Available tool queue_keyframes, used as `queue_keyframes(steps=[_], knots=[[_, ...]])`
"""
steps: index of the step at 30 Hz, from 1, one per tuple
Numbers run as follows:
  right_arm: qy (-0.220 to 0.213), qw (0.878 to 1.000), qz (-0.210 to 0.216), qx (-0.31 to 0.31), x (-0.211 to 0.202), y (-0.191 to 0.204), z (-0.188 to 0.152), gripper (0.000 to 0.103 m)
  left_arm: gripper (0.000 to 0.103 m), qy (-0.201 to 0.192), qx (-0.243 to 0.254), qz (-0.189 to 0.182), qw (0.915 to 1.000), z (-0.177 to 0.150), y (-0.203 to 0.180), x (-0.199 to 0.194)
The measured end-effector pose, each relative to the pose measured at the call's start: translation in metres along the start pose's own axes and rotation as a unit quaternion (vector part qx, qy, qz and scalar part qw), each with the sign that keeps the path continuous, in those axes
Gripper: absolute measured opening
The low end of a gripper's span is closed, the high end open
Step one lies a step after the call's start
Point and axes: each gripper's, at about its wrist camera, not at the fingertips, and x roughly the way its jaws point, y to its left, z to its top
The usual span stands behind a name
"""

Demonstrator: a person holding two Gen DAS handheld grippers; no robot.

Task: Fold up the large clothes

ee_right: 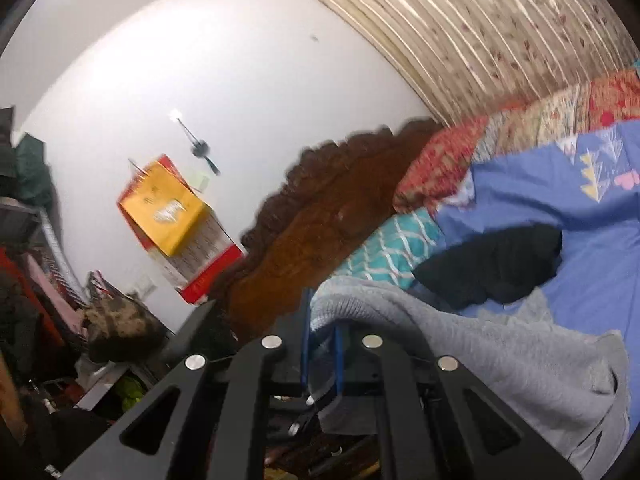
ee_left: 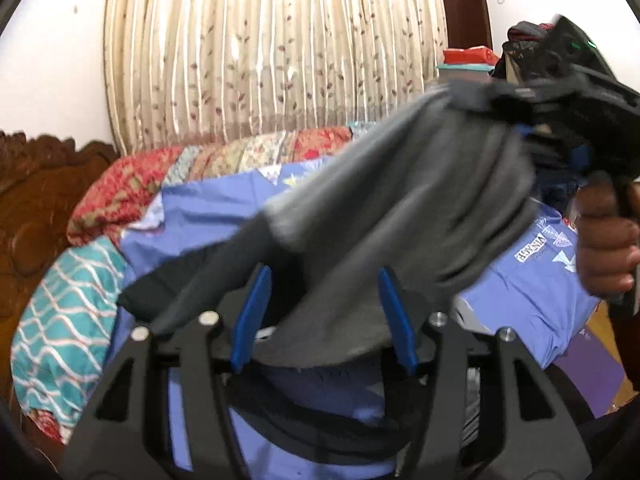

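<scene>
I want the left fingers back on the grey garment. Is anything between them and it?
Nothing visible. The grey garment hangs from the right gripper, shut on its edge, and drapes straight across the open left gripper, between its blue fingers, above the blue bedsheet.

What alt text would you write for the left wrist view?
The left tongs, jaws apart, point at a grey garment that hangs from the right tongs, which pinch its upper end. Below lies a bed with a blue sheet and patterned pillows; a floral curtain hangs behind.
</scene>
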Motion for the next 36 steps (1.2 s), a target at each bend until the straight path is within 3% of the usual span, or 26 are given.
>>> queue_keyframes(steps=[5,13,15,16,18,20,21,22,23,27,30,32,34,36], knots=[[0.008,0.999,-0.005,-0.034,-0.038,0.018,0.001,0.027,0.056,-0.004,0.037,-0.008,0.9993,0.016,-0.016,0.007],[0.045,0.998,-0.006,-0.053,-0.040,0.021,-0.017,0.027,0.055,0.008,0.096,-0.042,0.9945,0.018,-0.061,0.039],[0.040,0.998,-0.003,-0.049,-0.041,0.020,-0.015,0.027,0.026,0.002,0.086,-0.065,0.9942,0.024,-0.058,0.042],[0.036,0.998,-0.001,-0.042,-0.042,0.016,-0.014,0.028,0.005,0.003,0.080,-0.074,0.9941,0.028,-0.055,0.043],[0.023,0.999,-0.005,-0.032,-0.040,0.011,-0.014,0.031,0.003,-0.004,0.050,-0.065,0.9966,0.043,-0.041,0.042],[0.009,0.999,-0.025,-0.027,-0.038,0.003,-0.020,0.049,0.003,-0.022,0.002,-0.047,0.9987,0.067,-0.011,0.036],[0.003,0.999,-0.033,-0.026,-0.039,0.000,-0.024,0.065,0.003,-0.025,-0.010,-0.043,0.9987,0.075,-0.003,0.035],[-0.007,0.998,-0.050,-0.027,-0.042,-0.004,-0.029,0.076,0.003,-0.030,-0.027,-0.030,0.9987,0.088,0.011,0.031],[-0.017,0.996,-0.085,-0.037,-0.047,-0.007,-0.038,0.079,0.003,-0.038,-0.039,-0.022,0.9983,0.098,0.021,0.026],[-0.008,0.979,-0.198,-0.045,-0.055,-0.028,-0.088,0.082,0.002,-0.064,-0.065,0.004,0.9958,0.124,0.047,0.009],[0.057,0.964,-0.256,-0.051,-0.032,-0.046,-0.135,0.082,0.002,-0.088,-0.075,0.004,0.9933,0.142,0.054,-0.016],[0.114,0.957,-0.263,-0.048,-0.010,-0.062,-0.165,0.082,0.002,-0.102,-0.085,0.001,0.9912,0.152,0.056,-0.032],[0.160,0.941,-0.294,-0.043,0.002,-0.088,-0.188,0.082,0.002,-0.115,-0.101,-0.008,0.9882,0.161,0.060,-0.049],[0.152,0.907,-0.389,-0.054,-0.017,-0.131,-0.193,0.081,0.002,-0.121,-0.114,-0.018,0.9859,0.168,0.065,-0.061]])
